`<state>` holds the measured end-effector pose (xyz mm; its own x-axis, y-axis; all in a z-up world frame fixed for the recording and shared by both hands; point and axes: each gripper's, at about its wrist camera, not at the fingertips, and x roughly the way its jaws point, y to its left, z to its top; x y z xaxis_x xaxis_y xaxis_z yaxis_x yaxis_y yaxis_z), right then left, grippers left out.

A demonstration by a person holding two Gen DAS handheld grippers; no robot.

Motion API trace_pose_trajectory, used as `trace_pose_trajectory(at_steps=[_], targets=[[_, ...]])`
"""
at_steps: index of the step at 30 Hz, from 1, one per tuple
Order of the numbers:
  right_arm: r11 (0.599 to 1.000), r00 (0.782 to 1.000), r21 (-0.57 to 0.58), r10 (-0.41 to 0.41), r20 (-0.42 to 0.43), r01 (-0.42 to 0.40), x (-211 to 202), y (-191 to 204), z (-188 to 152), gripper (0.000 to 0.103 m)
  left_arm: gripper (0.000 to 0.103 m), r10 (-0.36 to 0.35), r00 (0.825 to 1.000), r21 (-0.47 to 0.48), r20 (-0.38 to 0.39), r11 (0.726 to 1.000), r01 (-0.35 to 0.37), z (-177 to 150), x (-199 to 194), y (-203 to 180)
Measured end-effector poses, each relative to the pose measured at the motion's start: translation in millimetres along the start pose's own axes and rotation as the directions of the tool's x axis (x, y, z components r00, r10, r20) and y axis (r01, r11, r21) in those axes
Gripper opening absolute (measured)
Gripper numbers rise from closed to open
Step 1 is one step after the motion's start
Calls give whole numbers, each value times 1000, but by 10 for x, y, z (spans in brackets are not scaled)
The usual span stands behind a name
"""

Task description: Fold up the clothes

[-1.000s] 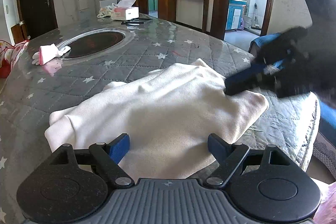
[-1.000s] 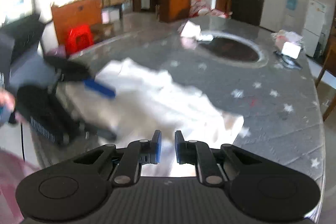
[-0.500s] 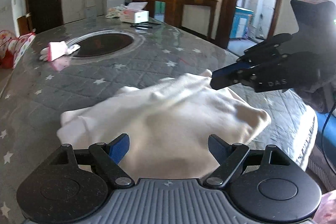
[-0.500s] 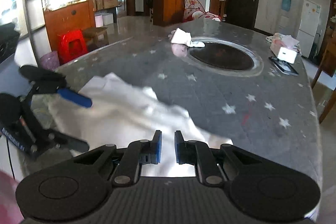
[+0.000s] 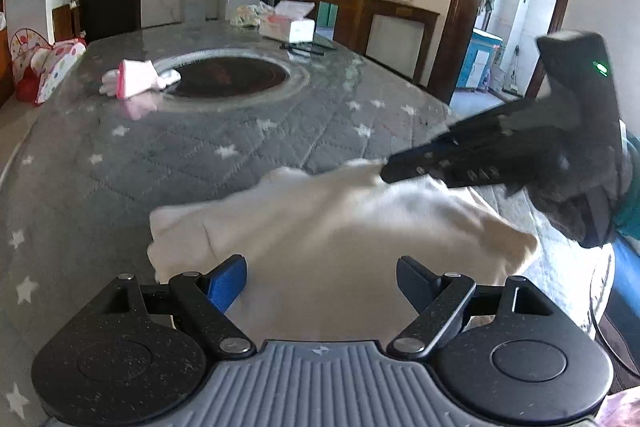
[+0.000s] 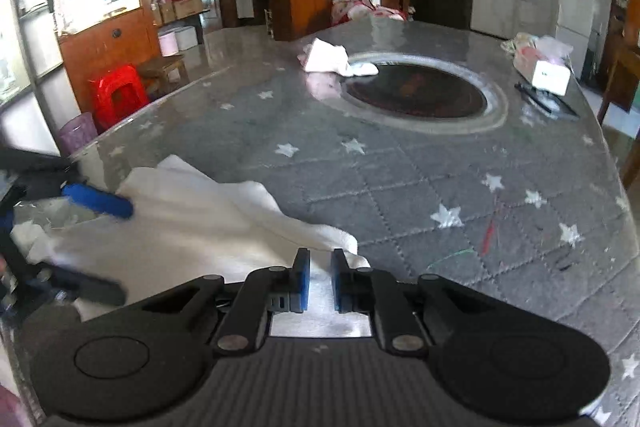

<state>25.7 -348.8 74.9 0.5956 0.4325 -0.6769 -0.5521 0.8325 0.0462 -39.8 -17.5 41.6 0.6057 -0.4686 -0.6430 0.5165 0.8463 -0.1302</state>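
A cream-white garment (image 5: 320, 227) lies bunched near the front edge of the grey star-patterned table (image 5: 200, 147). My left gripper (image 5: 320, 277) is open, its fingers spread over the garment's near part. My right gripper (image 6: 319, 279) has its jaws nearly closed with a narrow gap, and white cloth shows between them. In the left wrist view the right gripper (image 5: 394, 171) sits at the garment's far edge. In the right wrist view the garment (image 6: 192, 227) spreads to the left, and the left gripper's blue-padded fingers (image 6: 98, 201) stand open over it.
A round dark inset (image 5: 230, 79) sits mid-table with a pink and white cloth (image 5: 134, 83) beside it. A tissue box (image 5: 290, 27) and a dark flat object (image 5: 306, 47) lie at the far side. A red stool (image 6: 118, 99) stands beyond the table edge.
The garment has been pulled into a tighter bunch. The right gripper rose and moved along its far edge. The left gripper stayed open over the near part.
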Motion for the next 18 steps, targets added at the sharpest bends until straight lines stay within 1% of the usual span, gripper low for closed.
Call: trace_pose_trajectory(at_steps=[3, 4, 6, 9, 13, 14, 17, 18], targets=[[1000, 1000, -1, 16, 10, -16, -79, 47, -4, 13, 83, 4, 1000, -27, 9, 1000, -4, 68, 39, 73], [1000, 1000, -2, 24, 7, -24, -83, 65, -19, 15, 83, 5, 1000, -43, 6, 999, -5, 85, 73, 107], [1000, 1000, -9, 26, -5, -26, -69, 106, -62, 24, 82, 8, 1000, -74, -4, 997, -8, 109, 147, 177], [1000, 999, 0, 21, -32, -21, 1, 103, -137, 25, 82, 17, 1000, -113, -23, 993, -20, 96, 248, 275], [1000, 1000, 12, 14, -16, -13, -76, 107, -132, 28, 82, 17, 1000, -147, -13, 989, -18, 101, 203, 329], [1000, 1000, 8, 13, -7, -13, -119, 126, -128, 30, 82, 19, 1000, -149, -7, 989, -19, 101, 178, 329], [999, 999, -13, 34, 8, -33, -263, 213, -152, 32, 82, 32, 999, -135, 15, 990, -30, 82, 63, 283], [999, 999, -21, 42, 12, -42, -310, 247, -163, 34, 82, 33, 999, -132, 18, 991, -31, 65, 26, 266]])
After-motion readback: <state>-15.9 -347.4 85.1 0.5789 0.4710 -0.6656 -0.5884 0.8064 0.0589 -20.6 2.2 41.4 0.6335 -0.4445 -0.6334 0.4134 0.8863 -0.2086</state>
